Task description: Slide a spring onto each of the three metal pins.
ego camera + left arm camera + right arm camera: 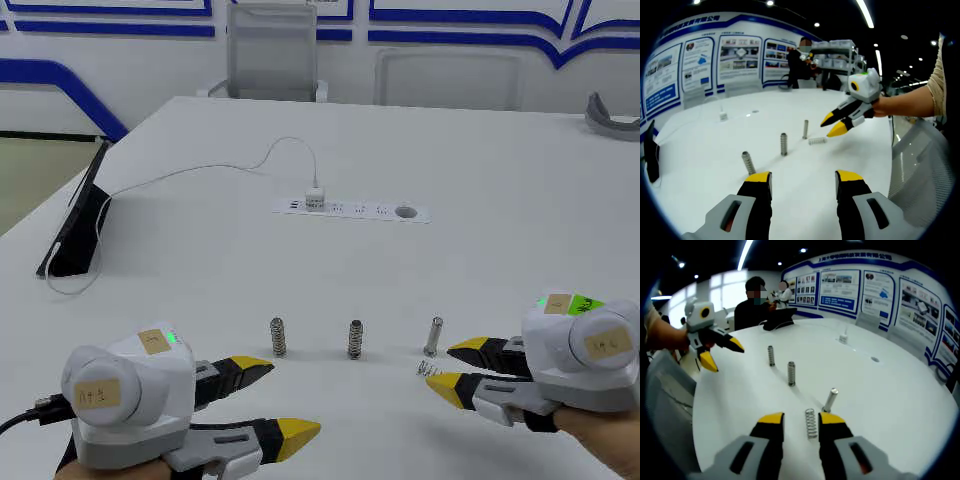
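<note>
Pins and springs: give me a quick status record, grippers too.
sides: as in head view
left gripper: open, empty
right gripper: open, empty
left pin: spring on
middle pin: spring on
right pin: bare
loose spring: flat on table, by the right gripper's jaws

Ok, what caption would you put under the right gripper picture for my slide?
Open right gripper lined up on the loose spring lying by the one bare pin.

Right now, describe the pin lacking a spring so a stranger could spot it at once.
On the white table, near the power strip, three pins stand in a row. The bare pin is nearest the right gripper; its neighbours wear springs.
</note>
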Motion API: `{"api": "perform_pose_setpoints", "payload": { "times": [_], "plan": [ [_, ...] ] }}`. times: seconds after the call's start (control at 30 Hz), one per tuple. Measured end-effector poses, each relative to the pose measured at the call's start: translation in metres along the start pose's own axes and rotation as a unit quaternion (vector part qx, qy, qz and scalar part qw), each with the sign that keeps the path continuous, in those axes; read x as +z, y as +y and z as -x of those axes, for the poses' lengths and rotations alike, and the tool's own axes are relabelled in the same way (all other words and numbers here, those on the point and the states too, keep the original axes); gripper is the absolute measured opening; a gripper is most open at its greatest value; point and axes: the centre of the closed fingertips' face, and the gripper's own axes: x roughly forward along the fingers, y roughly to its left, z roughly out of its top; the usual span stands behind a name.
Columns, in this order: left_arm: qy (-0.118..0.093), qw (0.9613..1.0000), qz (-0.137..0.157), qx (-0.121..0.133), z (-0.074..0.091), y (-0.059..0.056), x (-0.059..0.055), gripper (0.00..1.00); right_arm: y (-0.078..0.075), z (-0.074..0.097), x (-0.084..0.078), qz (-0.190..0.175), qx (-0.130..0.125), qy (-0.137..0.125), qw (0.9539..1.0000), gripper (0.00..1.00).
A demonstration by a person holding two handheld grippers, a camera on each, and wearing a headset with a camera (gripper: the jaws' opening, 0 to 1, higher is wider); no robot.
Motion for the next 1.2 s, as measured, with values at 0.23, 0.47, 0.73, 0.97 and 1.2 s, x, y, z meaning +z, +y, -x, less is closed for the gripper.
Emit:
{"api": "perform_pose_setpoints", "payload": {
  "times": [0.23, 0.47, 0.73, 0.97, 1.2],
  "plan": [
    [-0.004, 0.9999, 0.004, 0.011, 0.005, 0.005, 0.001, 0.51, -0.007, 0.003, -0.017, -0.011, -0.005, 0.009, 0.9999, 0.28],
    [-0.008, 0.9997, 0.009, 0.023, 0.011, 0.010, 0.000, 0.51, -0.006, 0.002, -0.031, -0.017, -0.001, 0.016, 0.9997, 0.28],
    [-0.010, 0.9994, 0.014, 0.032, 0.015, 0.014, 0.000, 0.50, -0.010, -0.006, -0.037, -0.022, 0.002, 0.022, 0.9995, 0.27],
    [-0.012, 0.9993, 0.014, 0.033, 0.016, 0.015, 0.001, 0.50, -0.012, -0.015, -0.036, -0.023, 0.005, 0.020, 0.9995, 0.22],
    [-0.011, 0.9993, 0.014, 0.034, 0.017, 0.016, 0.001, 0.49, -0.011, -0.020, -0.038, -0.013, 0.011, 0.029, 0.9994, 0.18]
  ]
}}
